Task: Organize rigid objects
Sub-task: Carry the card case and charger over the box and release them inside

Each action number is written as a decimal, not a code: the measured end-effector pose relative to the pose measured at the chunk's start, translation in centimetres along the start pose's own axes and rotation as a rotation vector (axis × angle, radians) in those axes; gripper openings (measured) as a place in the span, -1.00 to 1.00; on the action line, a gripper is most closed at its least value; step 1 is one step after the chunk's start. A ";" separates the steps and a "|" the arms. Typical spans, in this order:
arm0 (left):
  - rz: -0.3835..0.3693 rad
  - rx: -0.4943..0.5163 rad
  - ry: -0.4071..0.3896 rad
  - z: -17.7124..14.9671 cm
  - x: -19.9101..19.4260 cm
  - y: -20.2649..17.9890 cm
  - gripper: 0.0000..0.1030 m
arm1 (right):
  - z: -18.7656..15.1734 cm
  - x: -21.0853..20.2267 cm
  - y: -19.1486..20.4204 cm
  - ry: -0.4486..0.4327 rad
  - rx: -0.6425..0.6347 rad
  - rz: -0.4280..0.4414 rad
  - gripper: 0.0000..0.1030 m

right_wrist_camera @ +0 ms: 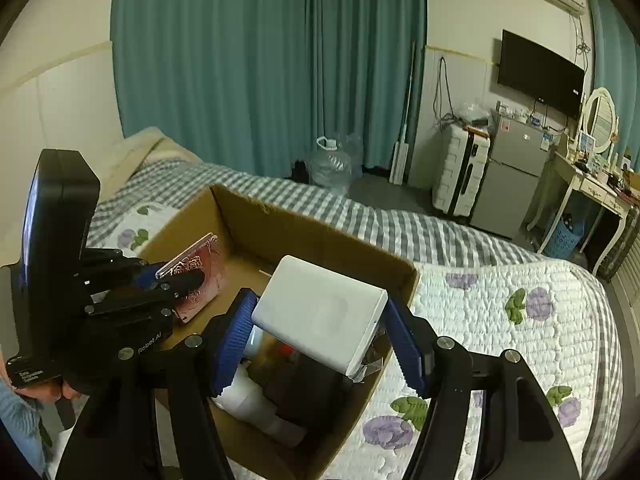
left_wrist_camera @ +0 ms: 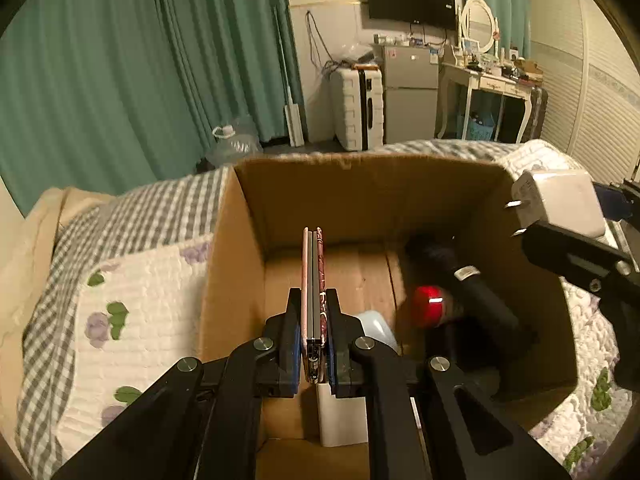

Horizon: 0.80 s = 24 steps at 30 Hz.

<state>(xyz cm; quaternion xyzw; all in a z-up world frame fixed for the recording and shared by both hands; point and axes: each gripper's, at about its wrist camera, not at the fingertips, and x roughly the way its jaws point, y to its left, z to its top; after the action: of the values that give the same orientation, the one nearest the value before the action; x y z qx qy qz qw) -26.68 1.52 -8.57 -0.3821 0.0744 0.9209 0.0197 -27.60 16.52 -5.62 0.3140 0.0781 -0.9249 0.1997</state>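
One left gripper [left_wrist_camera: 313, 344] is clamped on one slim pink phone in a rose-patterned case [left_wrist_camera: 313, 280], held edge-up over the open brown cardboard box [left_wrist_camera: 360, 184]. One right gripper [right_wrist_camera: 320, 340] grips one white rectangular charger block [right_wrist_camera: 320, 312] above the same box. Inside lie one black microphone [left_wrist_camera: 460, 276] and one glossy red round object [left_wrist_camera: 429, 306]. The box sits on one quilted floral bedspread [right_wrist_camera: 500, 320].

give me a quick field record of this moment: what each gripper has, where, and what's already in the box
left gripper: shut on phone, held edge-up over the cardboard box
right gripper: shut on white charger, held above the box's right side
charger prongs: two, showing in the left wrist view
box contents: black microphone, red object, white item
box location: on floral quilt of the bed
status: neither held item released yet
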 end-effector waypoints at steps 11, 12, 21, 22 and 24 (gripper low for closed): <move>-0.038 -0.021 0.000 -0.5 0.4 -0.2 -0.50 | -0.6 0.2 -0.3 0.017 0.032 -0.001 0.25; -0.044 -0.016 -0.011 -0.4 -0.1 -0.2 -0.34 | -0.6 0.0 -0.5 0.017 0.035 -0.003 0.25; 0.039 -0.089 -0.189 1.2 -5.8 2.6 0.29 | 2.1 0.3 -0.4 -0.011 0.021 0.003 0.26; 0.048 -0.094 -0.199 1.3 -6.0 2.9 0.29 | 2.4 0.8 -0.3 -0.007 0.015 0.006 0.26; 0.072 -0.111 -0.217 1.4 -6.2 3.8 0.30 | 2.9 2.9 0.2 0.017 0.001 0.008 0.27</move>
<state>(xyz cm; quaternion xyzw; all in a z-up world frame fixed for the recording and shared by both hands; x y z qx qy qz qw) -23.57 -1.89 -2.75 -0.2779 0.0347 0.9596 -0.0267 -31.16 14.62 -5.12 0.3223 0.0780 -0.9215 0.2023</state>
